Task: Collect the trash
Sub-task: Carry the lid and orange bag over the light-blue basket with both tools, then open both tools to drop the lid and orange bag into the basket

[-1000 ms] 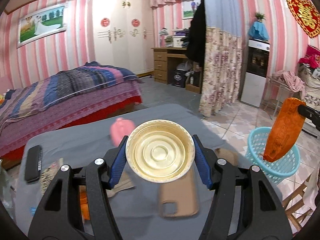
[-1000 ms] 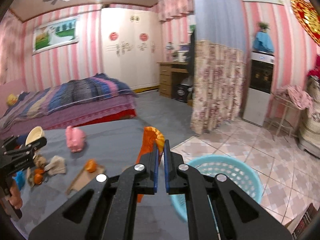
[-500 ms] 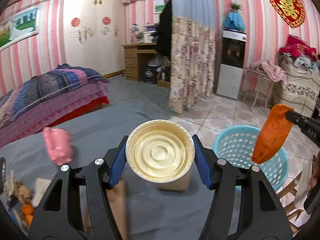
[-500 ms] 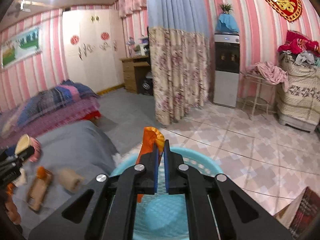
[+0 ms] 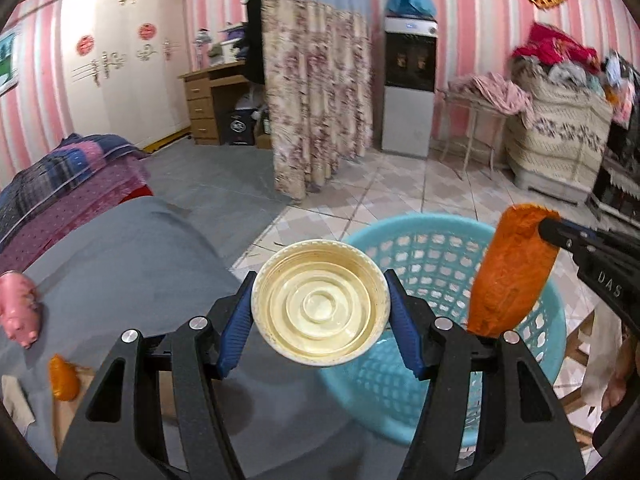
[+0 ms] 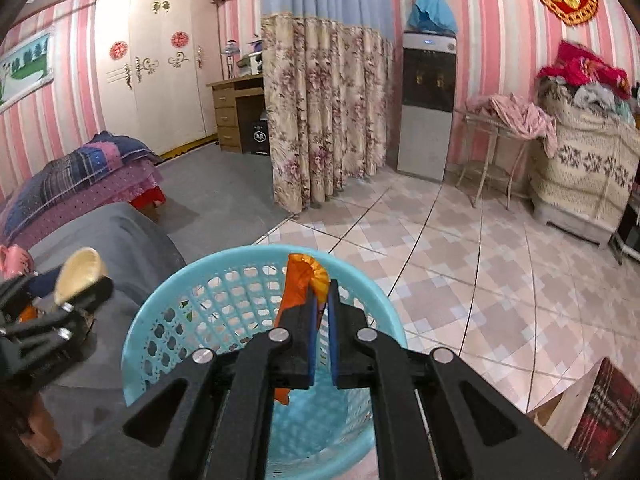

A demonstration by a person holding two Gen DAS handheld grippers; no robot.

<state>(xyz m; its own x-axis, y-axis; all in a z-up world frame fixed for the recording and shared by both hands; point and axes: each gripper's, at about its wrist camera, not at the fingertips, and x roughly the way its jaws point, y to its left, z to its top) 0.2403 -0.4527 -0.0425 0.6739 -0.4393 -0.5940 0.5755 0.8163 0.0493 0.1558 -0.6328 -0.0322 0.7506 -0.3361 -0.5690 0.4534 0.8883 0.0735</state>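
Right now the left claw (image 5: 322, 304) grips a cream-coloured round cup (image 5: 321, 302) between its blue pads, one pad pressed on each side of the rim, with the open mouth turned toward the camera. It hangs over the near right edge of the grey-covered table (image 5: 132, 256), just beside the rim of the light blue basket (image 5: 432, 248) standing on the tiled floor (image 6: 460, 248). In the right wrist view that same cup (image 6: 80, 270) shows at the far left, tilted, short of the basket's rim.

The right claw (image 6: 320, 312) is closed to a narrow slit on an orange wrapper (image 6: 302, 280), pinching it near its top so that the rest dangles down on the left side of the fingers. The wrapper hangs above the open mouth of the basket (image 6: 224, 264); from the left wrist it (image 5: 512, 272) appears over the basket's right part, held by the dark claw (image 5: 560, 236) coming in from the right edge of the view.

Farther out on the table, near its left edge, lie a pink pig-shaped toy (image 5: 20, 312) and, nearer the camera, a small orange piece (image 5: 62, 376) resting on something brown and flat that is partly hidden by the claw's frame. Beyond the table stand a bed (image 5: 68, 176) with a striped blanket, a floral curtain (image 5: 316, 96) and a water dispenser (image 5: 408, 88) against the pink striped wall.
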